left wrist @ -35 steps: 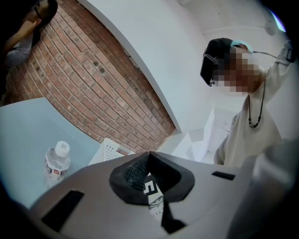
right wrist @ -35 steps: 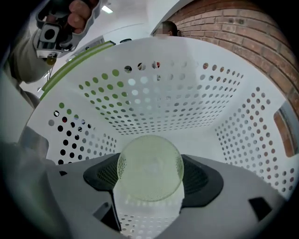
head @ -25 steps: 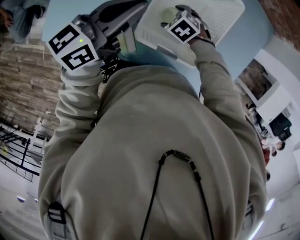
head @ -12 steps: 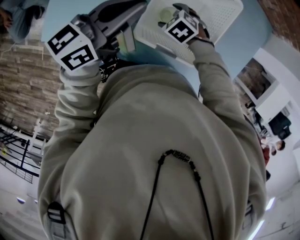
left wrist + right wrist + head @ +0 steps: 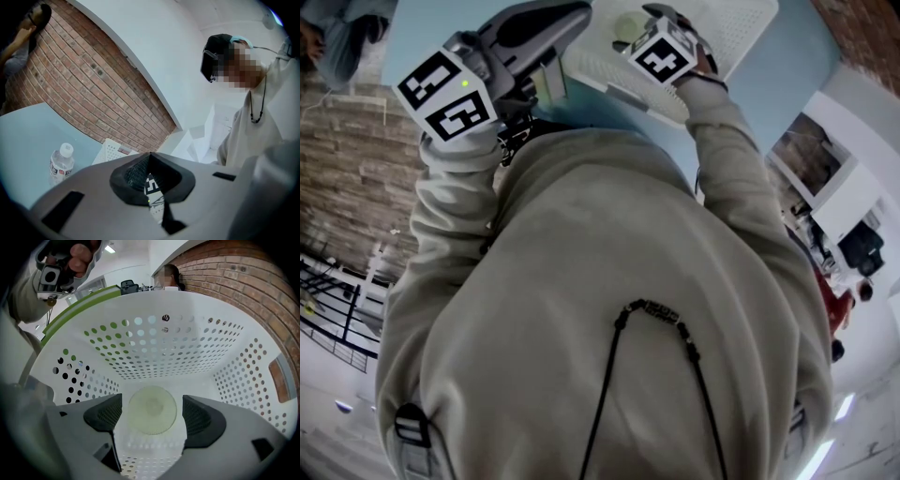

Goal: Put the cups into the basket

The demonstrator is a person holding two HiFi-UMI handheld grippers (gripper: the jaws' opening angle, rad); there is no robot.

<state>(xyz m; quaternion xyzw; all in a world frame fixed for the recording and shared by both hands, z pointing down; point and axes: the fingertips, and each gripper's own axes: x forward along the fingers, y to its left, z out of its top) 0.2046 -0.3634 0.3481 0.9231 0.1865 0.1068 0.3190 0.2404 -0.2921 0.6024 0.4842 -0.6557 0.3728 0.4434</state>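
Observation:
A pale green cup [image 5: 153,409] rests on the floor of the white perforated basket [image 5: 164,348]. My right gripper [image 5: 152,401] reaches down into the basket, jaws open, one dark pad on each side of the cup with a small gap to it. In the head view the cup [image 5: 628,26] shows just beyond the right gripper's marker cube [image 5: 661,56], inside the basket [image 5: 722,37]. My left gripper [image 5: 149,157] is shut with nothing in it and stays left of the basket [image 5: 112,150]. In the head view its jaws [image 5: 567,17] point towards the basket's near corner.
A clear water bottle [image 5: 61,164] with a white cap stands on the light blue table [image 5: 28,140] beside the basket. A brick wall [image 5: 93,89] runs behind the table. My own torso in a beige hoodie [image 5: 600,309] fills most of the head view.
In the head view the right gripper and basket have shifted slightly left and up. The left gripper has hardly moved.

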